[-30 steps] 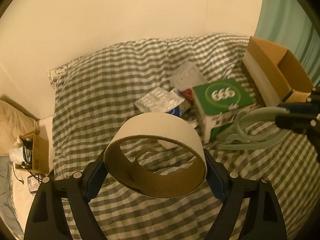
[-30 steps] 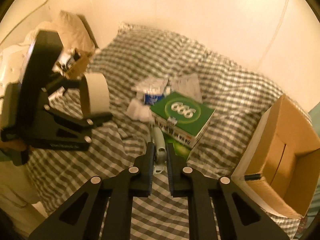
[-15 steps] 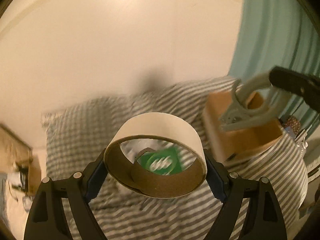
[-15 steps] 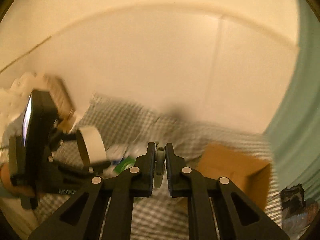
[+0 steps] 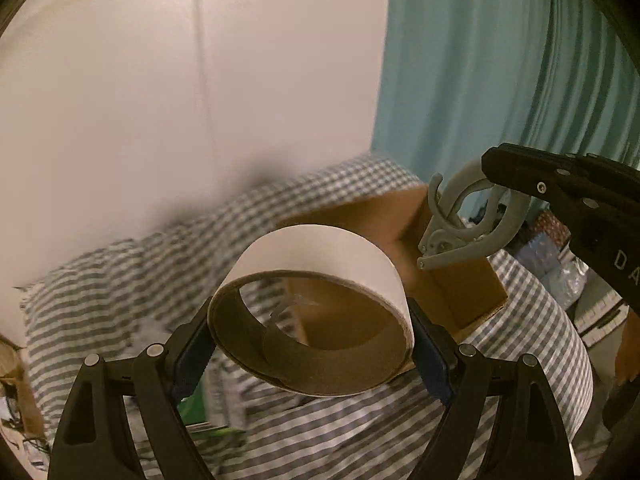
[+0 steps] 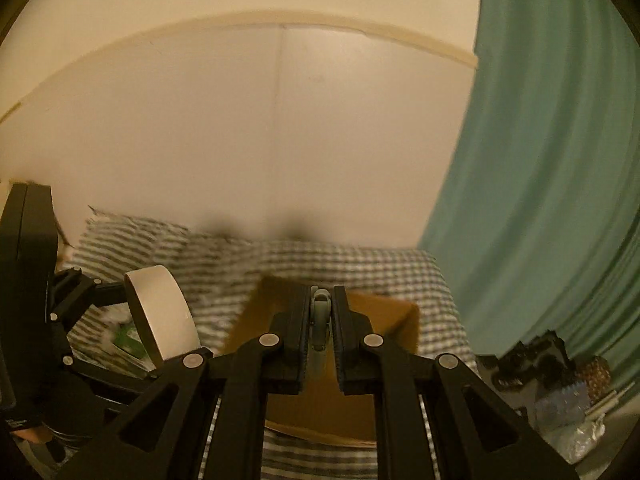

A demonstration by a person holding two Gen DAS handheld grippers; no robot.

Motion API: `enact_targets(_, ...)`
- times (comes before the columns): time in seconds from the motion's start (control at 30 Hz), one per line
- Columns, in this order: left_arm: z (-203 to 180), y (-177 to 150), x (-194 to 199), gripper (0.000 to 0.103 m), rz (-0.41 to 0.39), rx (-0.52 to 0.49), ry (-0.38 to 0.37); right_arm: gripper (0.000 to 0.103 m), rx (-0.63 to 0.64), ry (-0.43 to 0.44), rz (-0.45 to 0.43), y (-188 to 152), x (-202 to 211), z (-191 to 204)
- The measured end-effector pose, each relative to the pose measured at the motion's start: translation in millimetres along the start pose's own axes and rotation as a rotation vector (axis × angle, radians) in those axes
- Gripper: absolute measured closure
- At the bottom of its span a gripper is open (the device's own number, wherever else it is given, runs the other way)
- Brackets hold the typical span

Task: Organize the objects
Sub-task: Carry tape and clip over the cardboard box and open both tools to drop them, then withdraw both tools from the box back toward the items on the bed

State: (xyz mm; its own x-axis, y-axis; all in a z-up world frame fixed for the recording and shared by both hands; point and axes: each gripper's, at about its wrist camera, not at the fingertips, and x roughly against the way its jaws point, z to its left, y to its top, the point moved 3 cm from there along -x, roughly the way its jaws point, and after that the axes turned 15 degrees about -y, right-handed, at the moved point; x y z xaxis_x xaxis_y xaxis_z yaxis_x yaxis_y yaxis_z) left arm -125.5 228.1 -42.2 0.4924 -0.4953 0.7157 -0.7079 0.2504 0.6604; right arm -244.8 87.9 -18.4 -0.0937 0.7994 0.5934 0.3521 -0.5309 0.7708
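Grippers raised off the checked bed since a second ago: left gripper [image 5: 310, 354] clamping white, brown-cored tape roll [image 5: 316, 280]; right gripper [image 6: 322, 334] pinching grey clamp [image 5: 466, 226] above open cardboard box [image 5: 460, 288].

Dim, warm yellowish light in both views. The checked bedspread [image 5: 120, 280] is motion-blurred toward nine o'clock. Fisheye bending and black vignetting ring every edge.
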Motion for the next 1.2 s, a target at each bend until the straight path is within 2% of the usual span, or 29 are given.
enact_targets(0.27, -10, -2, -62, 0.014, 0.063, -0.014, -0.049, 0.093, -0.008, 0.010, 0.101, -26, -53, -10)
enact_targets(0.4, -9, -4, -87, 0.014, 0.097, -0.008, -0.076, 0.093, -0.029, 0.016, 0.133, -35, -68, -16)
enact_targets(0.57, -3, -8, -95, 0.012, 0.122, 0.012, -0.089, 0.093, -0.075, 0.014, 0.153, -36, -77, -46)
enact_targets(0.7, -3, -4, -90, 0.003, 0.117, 0.023, -0.076, 0.092, -0.134, 0.022, 0.150, -30, -79, -59)
enact_targets(0.77, -3, 0, -82, 0.000, 0.098, 0.023, -0.076, 0.078, -0.154, 0.026, 0.142, -28, -73, -61)
enact_targets(0.8, -3, 2, -77, 0.000, 0.092, 0.020, -0.072, 0.062, -0.160, 0.022, 0.133, -26, -70, -63)
enact_targets(0.83, -3, 3, -72, 0.000, 0.087, 0.015, -0.070, 0.051, -0.166, 0.017, 0.121, -24, -66, -65)
enact_targets(1.07, 9, 7, -38, 0.000, 0.059, 0.008, -0.049, 0.043, -0.152, -0.002, 0.063, -9, -34, -54)
enact_targets(1.2, 34, 0, -11, 0.000, 0.045, 0.040, -0.013, 0.040, -0.127, 0.000, 0.041, -2, -18, -35)
